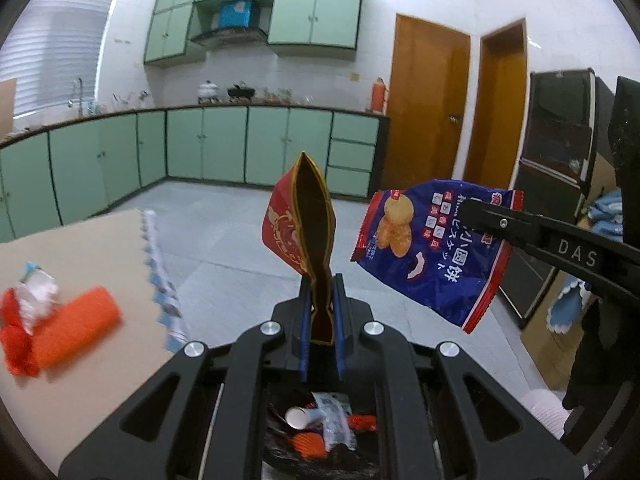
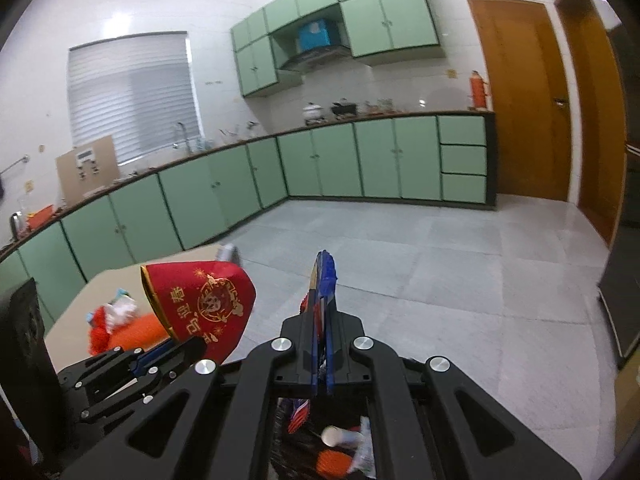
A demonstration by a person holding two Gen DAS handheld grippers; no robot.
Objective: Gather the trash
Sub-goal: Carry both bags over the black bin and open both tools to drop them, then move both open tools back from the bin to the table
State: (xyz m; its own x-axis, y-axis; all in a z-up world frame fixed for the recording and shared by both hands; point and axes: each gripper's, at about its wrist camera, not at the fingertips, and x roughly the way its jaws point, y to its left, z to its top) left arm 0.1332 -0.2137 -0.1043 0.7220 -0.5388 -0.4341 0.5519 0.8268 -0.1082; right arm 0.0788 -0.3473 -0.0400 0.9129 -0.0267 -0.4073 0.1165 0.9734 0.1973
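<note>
Red gold-printed foil pouch (image 1: 298, 224) clamped in my left gripper (image 1: 322, 312); blue biscuit wrapper (image 1: 432, 248) pinched in my right gripper (image 2: 323, 320). Both held above black-lined trash bin (image 1: 312, 428). Judge drop step; next I part jaws. Orange roll (image 1: 76, 324) waits on beige table (image 1: 100, 240).

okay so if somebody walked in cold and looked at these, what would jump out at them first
Two snack bags held up in mid-air: the left claw pinches an open red bag, and the right claw clamps a blue biscuit bag beside it. Below both hangs a trash bin already holding wrappers, while orange and red trash waits on the table at left.
</note>
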